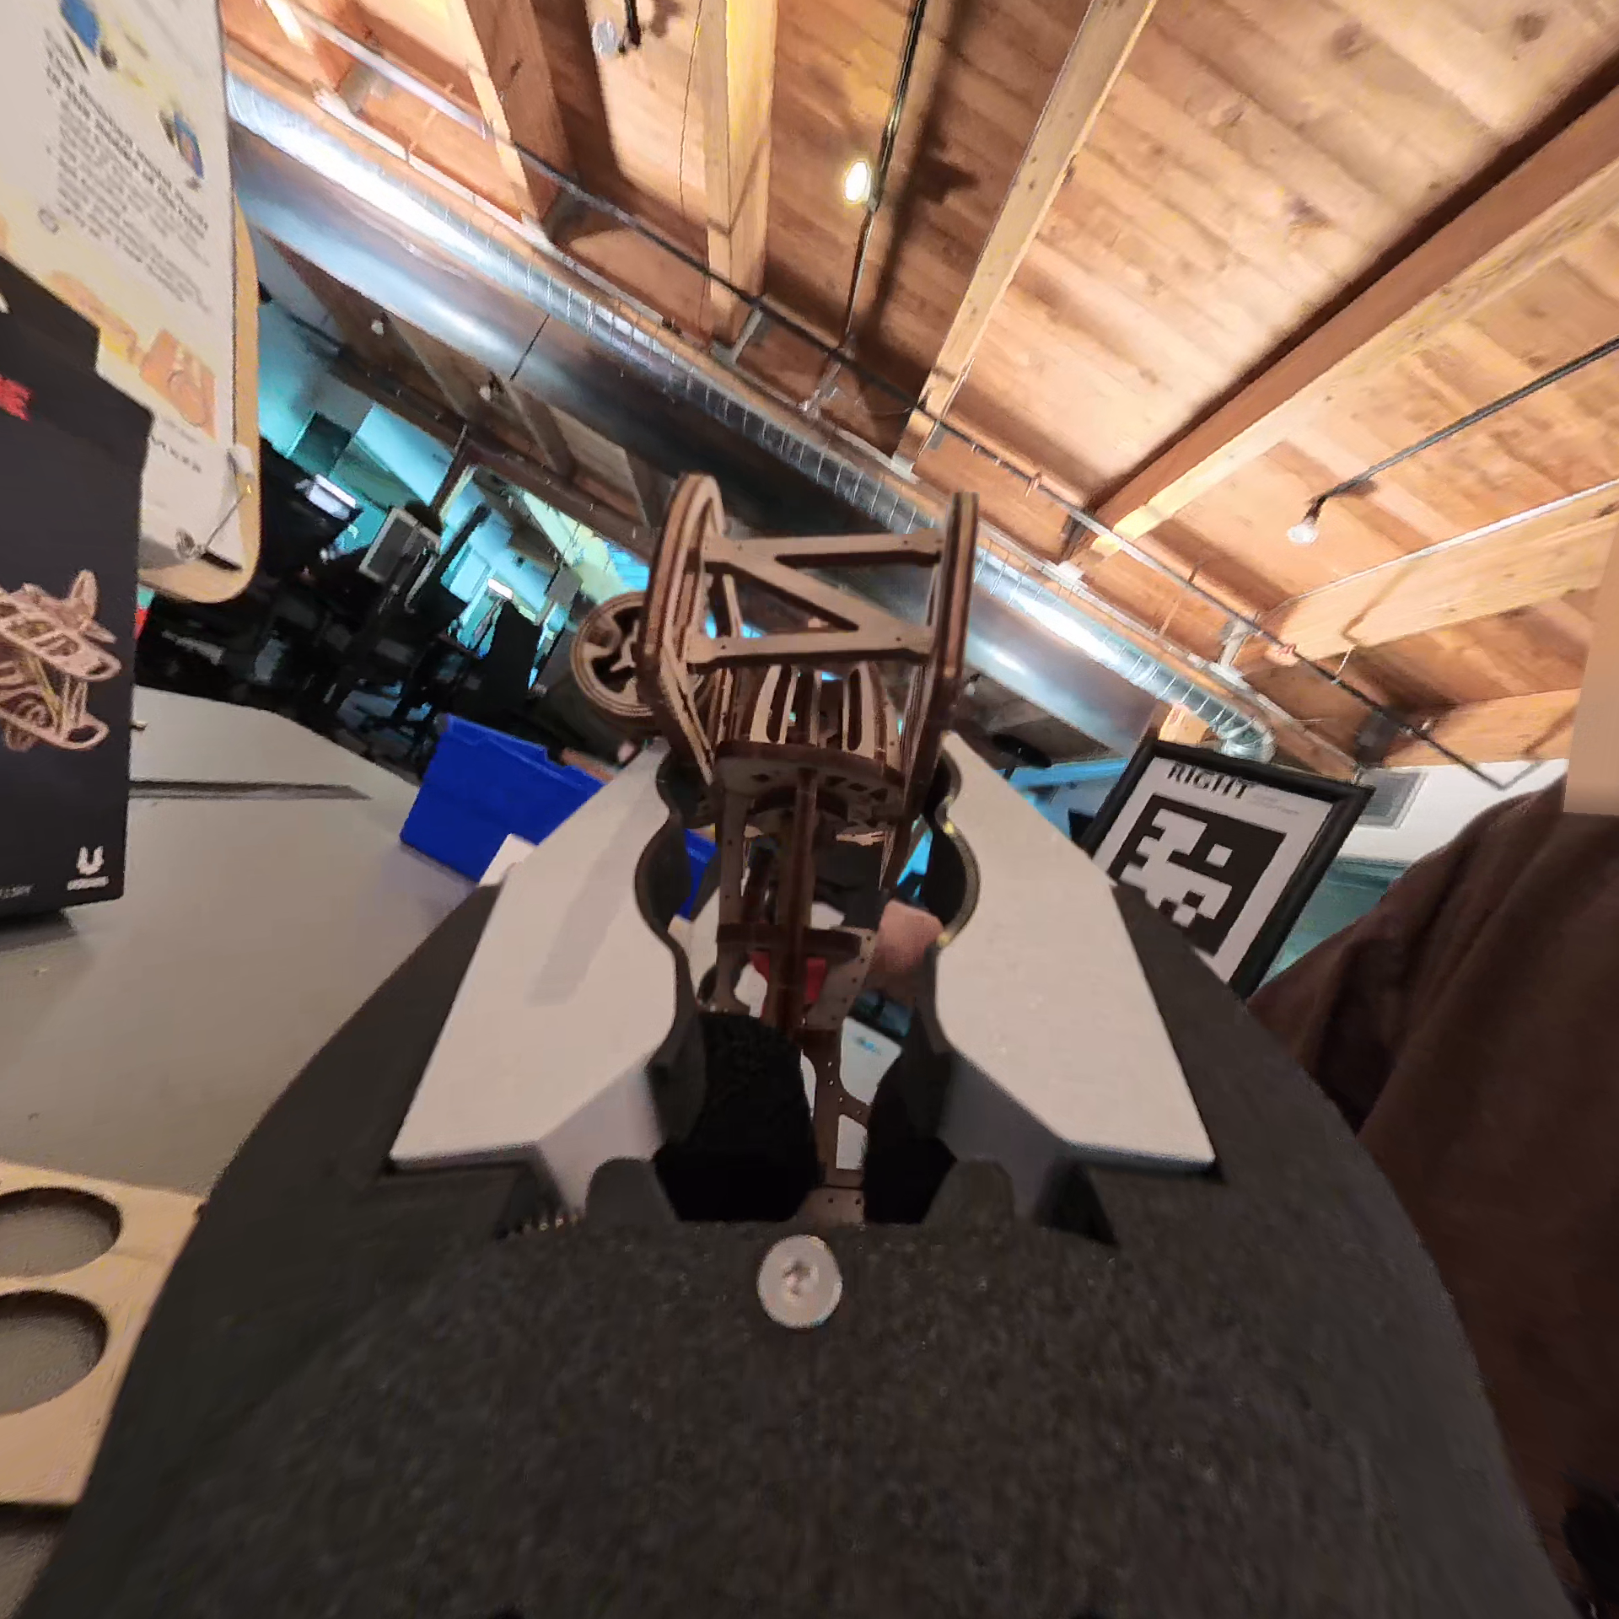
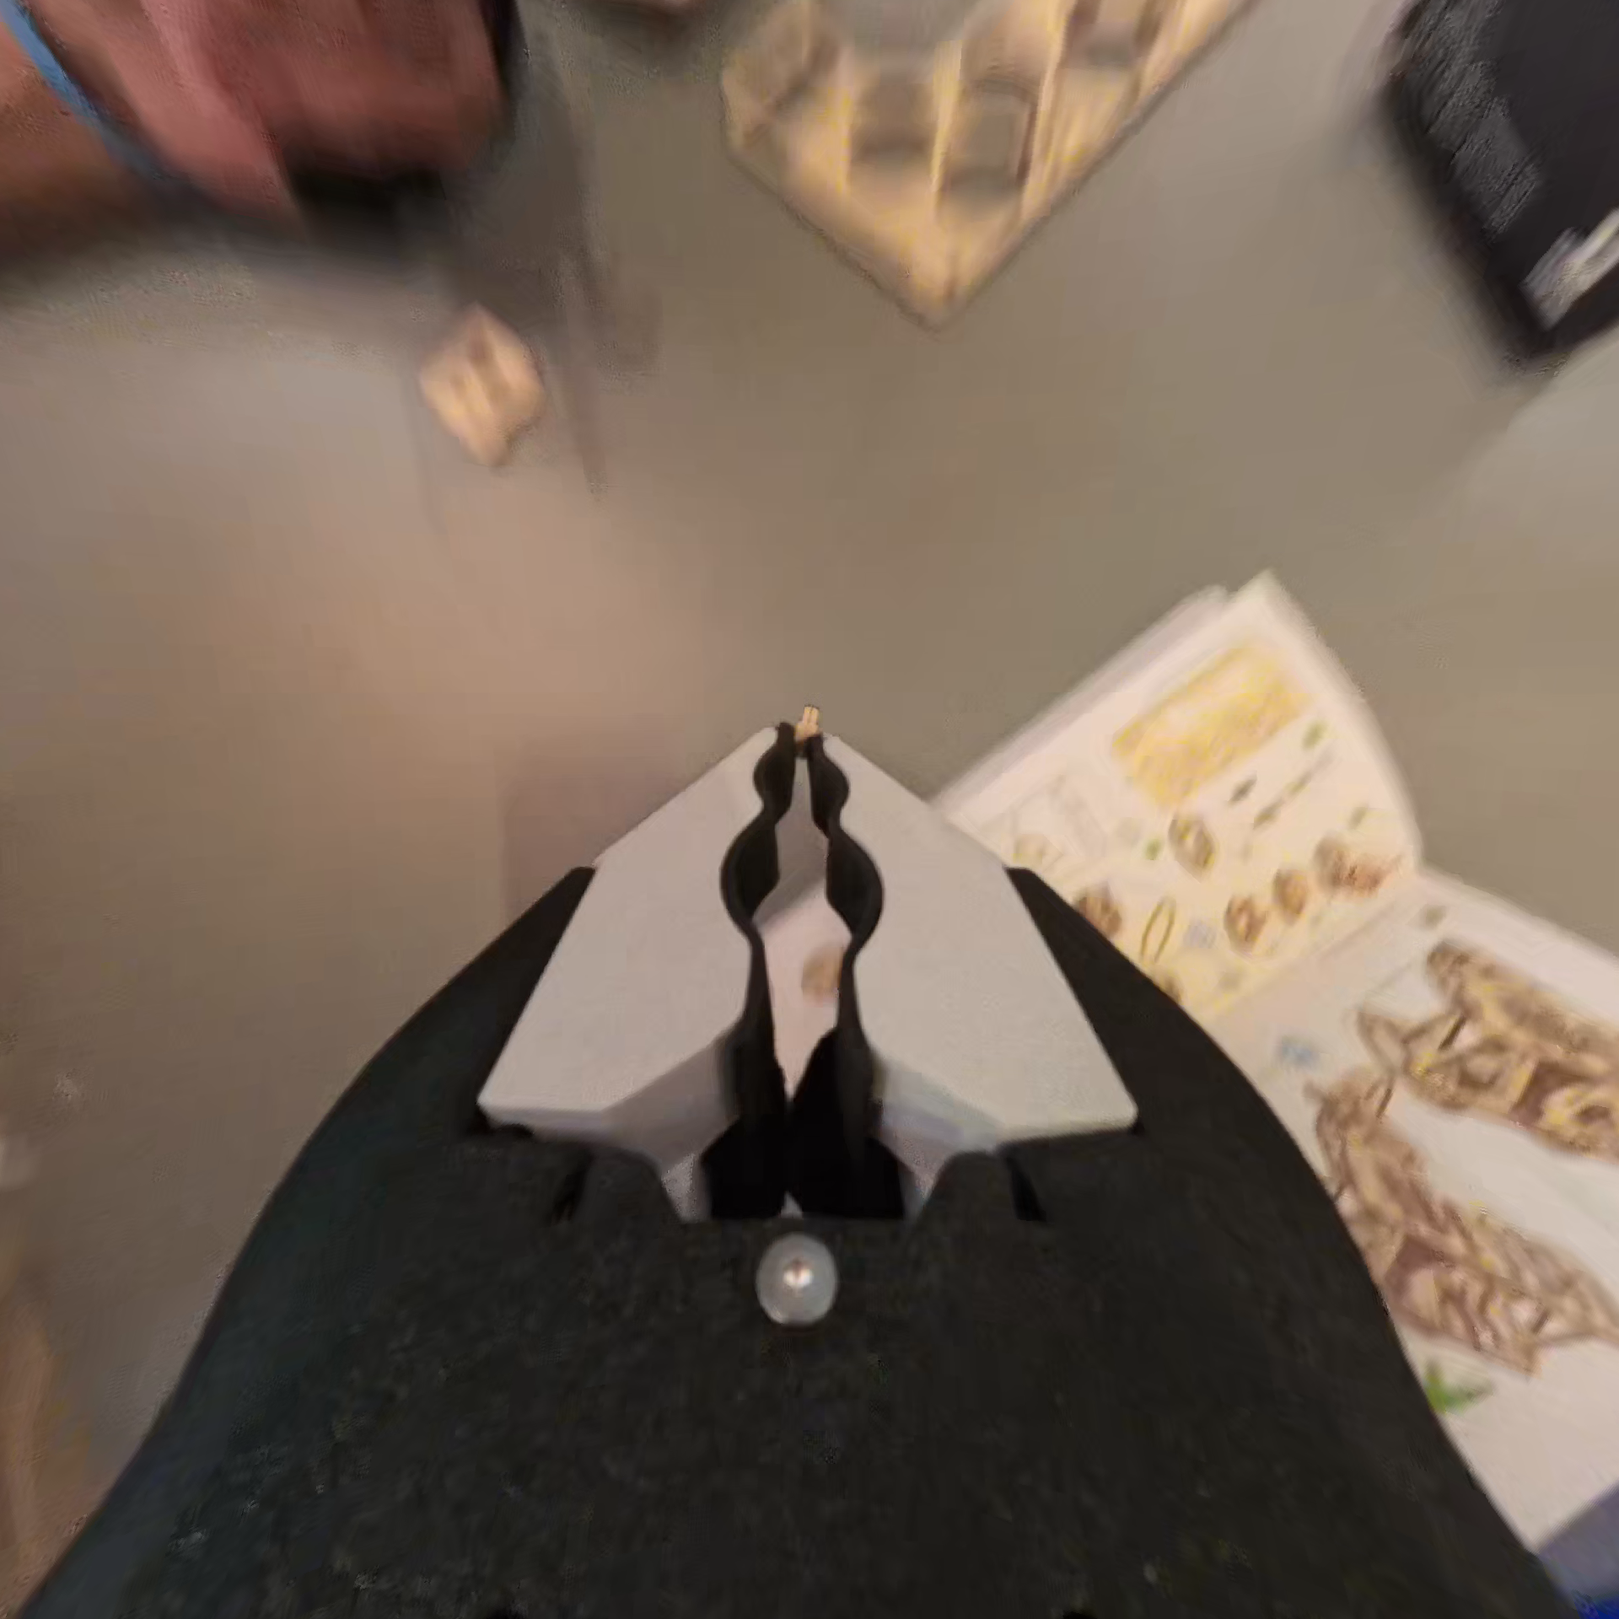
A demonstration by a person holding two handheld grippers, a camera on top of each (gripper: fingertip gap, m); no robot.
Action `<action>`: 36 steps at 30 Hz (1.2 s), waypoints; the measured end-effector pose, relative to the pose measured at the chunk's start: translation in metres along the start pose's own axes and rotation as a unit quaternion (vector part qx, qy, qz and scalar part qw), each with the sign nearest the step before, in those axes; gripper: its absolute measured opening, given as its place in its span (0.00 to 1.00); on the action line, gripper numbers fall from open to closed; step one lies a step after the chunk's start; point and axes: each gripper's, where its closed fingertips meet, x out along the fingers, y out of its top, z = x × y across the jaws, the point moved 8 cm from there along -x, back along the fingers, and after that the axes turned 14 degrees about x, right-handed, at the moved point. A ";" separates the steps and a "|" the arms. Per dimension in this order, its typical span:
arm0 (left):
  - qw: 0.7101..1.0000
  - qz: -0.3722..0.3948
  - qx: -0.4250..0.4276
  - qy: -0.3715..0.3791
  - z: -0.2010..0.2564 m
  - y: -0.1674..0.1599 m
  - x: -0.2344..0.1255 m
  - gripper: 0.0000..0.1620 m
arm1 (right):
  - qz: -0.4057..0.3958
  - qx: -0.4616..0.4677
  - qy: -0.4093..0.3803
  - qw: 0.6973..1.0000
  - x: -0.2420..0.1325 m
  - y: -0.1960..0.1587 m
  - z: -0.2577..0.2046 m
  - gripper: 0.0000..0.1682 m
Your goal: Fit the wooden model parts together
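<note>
My left gripper [image 1: 802, 788] is shut on a brown wooden model [image 1: 806, 666], a lattice frame with ring ends and a wheel, and holds it tilted up toward the ceiling. My right gripper [image 2: 802, 731] is shut on a tiny pale wooden peg [image 2: 808, 717] that just pokes out past its tips, above the grey table [image 2: 438, 613]. A small loose wooden part [image 2: 480, 384] lies on the table ahead to the left. A punched wooden parts sheet [image 2: 946, 123] lies farther ahead. The right wrist view is blurred.
An open instruction booklet [image 2: 1270, 920] lies to the right of the right gripper. A black kit box [image 1: 61, 631] stands at left, a blue bin [image 1: 499, 788] behind. A framed marker card [image 1: 1218, 867] stands at right. A person's hand [image 2: 219, 96] is at top left, a brown sleeve [image 1: 1489, 1051] at right.
</note>
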 end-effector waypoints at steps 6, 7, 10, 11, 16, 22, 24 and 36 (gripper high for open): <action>0.996 0.083 0.019 0.019 -0.002 0.005 -0.005 0.30 | 0.428 0.029 0.240 0.871 -0.083 0.115 -0.046 0.01; 0.996 0.084 0.021 0.015 -0.002 0.005 -0.005 0.30 | 0.416 0.034 0.256 0.872 -0.079 0.128 -0.048 0.01; 0.995 0.094 0.018 0.002 0.001 0.005 -0.004 0.30 | 0.350 0.034 0.315 0.881 -0.057 0.153 -0.050 0.01; 0.995 0.099 0.009 -0.001 0.002 0.005 -0.005 0.30 | 0.325 0.032 0.330 0.886 -0.050 0.157 -0.050 0.01; 0.995 0.095 0.001 -0.003 0.000 0.006 -0.006 0.30 | 0.245 0.012 0.336 0.910 -0.029 0.160 -0.052 0.01; 0.998 0.060 0.026 0.003 0.002 0.004 -0.004 0.30 | 0.204 -0.013 0.311 0.928 -0.028 0.157 -0.048 0.01; 0.998 0.055 0.036 0.007 0.002 0.003 -0.003 0.30 | 0.190 -0.014 0.311 0.931 -0.028 0.156 -0.048 0.01; 0.999 0.045 0.019 -0.003 0.004 -0.001 0.000 0.30 | 0.153 -0.020 0.286 0.946 -0.034 0.153 -0.050 0.03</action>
